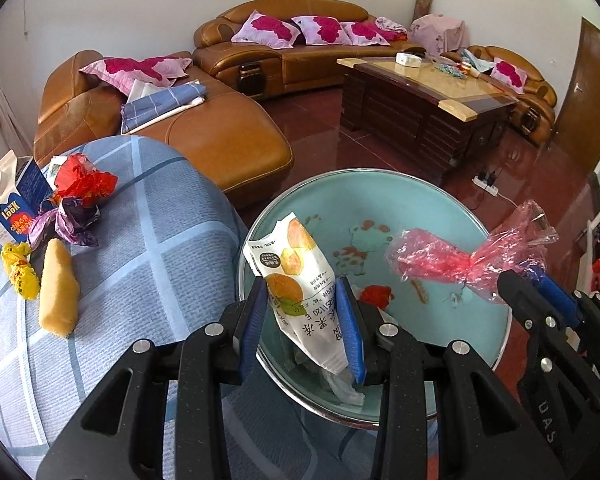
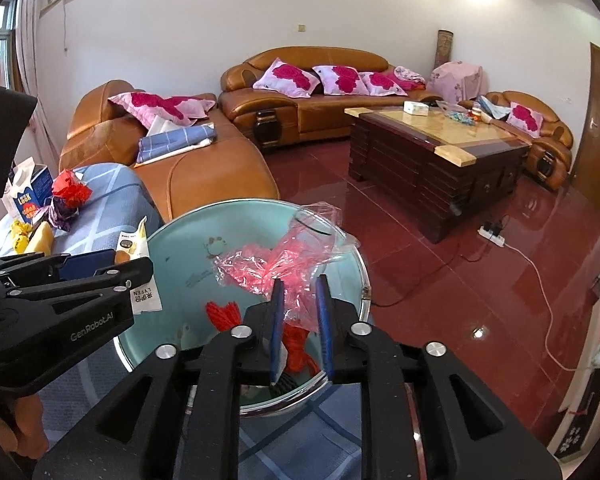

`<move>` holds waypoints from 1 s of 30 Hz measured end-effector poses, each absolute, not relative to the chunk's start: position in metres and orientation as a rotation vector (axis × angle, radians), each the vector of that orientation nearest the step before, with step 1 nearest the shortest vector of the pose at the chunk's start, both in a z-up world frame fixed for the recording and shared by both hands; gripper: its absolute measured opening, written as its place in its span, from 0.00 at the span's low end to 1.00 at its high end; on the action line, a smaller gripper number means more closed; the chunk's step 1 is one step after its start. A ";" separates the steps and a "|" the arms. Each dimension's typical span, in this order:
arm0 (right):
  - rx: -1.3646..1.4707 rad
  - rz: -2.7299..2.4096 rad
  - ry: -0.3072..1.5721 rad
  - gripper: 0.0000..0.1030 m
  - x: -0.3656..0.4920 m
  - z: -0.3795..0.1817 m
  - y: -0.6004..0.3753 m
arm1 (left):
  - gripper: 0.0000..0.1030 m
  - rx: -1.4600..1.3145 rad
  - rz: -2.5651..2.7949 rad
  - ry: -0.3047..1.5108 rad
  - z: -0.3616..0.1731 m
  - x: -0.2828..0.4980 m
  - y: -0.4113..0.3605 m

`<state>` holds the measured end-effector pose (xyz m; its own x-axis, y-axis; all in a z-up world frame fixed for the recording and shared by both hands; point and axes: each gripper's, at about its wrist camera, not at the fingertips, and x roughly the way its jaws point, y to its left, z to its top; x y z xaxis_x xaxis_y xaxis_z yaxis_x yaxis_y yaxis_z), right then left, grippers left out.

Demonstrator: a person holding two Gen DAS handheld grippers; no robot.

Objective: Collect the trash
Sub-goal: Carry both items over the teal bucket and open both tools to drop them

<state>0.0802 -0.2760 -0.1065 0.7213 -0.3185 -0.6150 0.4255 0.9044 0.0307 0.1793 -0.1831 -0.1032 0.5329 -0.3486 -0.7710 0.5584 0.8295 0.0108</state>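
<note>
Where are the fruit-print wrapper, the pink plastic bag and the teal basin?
fruit-print wrapper (image 1: 300, 276): left wrist view, on its printed middle.
pink plastic bag (image 2: 272, 266): right wrist view, on its crumpled middle.
teal basin (image 1: 440, 216): left wrist view, on its bare inner wall.

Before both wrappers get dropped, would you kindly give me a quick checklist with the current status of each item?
1. Left gripper clamps the fruit snack wrapper: ok.
2. Wrapper is over the basin: ok.
3. Pink plastic wrap is over the basin: ok.
4. Right gripper has let go of the wrap: cannot tell; the wrap sits between parted jaws.
5. Table trash all collected: not ok; the milk carton remains.
</note>
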 end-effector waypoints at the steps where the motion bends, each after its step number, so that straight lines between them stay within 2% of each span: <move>1: 0.177 -0.411 0.644 0.25 0.080 -0.107 -0.277 | 0.35 0.269 -0.550 0.851 -0.103 0.180 -0.182; 5: 0.184 -0.406 0.633 0.32 0.076 -0.105 -0.279 | 0.35 0.272 -0.550 0.851 -0.104 0.180 -0.183; 15: 0.231 -0.489 0.585 0.32 0.064 -0.097 -0.295 | 0.38 0.293 -0.557 0.848 -0.105 0.181 -0.193; 17: 0.235 -0.498 0.581 0.32 0.063 -0.095 -0.297 | 0.44 0.294 -0.559 0.846 -0.105 0.180 -0.195; 18: 0.236 -0.505 0.578 0.32 0.062 -0.095 -0.297 | 0.49 0.296 -0.556 0.842 -0.104 0.178 -0.196; 19: 0.239 -0.508 0.576 0.32 0.061 -0.094 -0.298 | 0.60 0.294 -0.552 0.834 -0.103 0.178 -0.195; 20: 0.244 -0.509 0.574 0.32 0.061 -0.093 -0.299 | 0.64 0.291 -0.551 0.829 -0.102 0.175 -0.196; 22: 0.246 -0.513 0.572 0.32 0.061 -0.093 -0.298 | 0.64 0.284 -0.560 0.821 -0.099 0.174 -0.195; 30: 0.240 -0.504 0.561 0.32 0.059 -0.089 -0.295 | 0.78 0.273 -0.517 0.795 -0.088 0.171 -0.184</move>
<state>0.0587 -0.2947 -0.0890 0.7304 -0.3889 -0.5615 0.5168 0.8522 0.0819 0.1708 -0.1839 -0.0880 0.5855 -0.3369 -0.7374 0.5367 0.8428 0.0411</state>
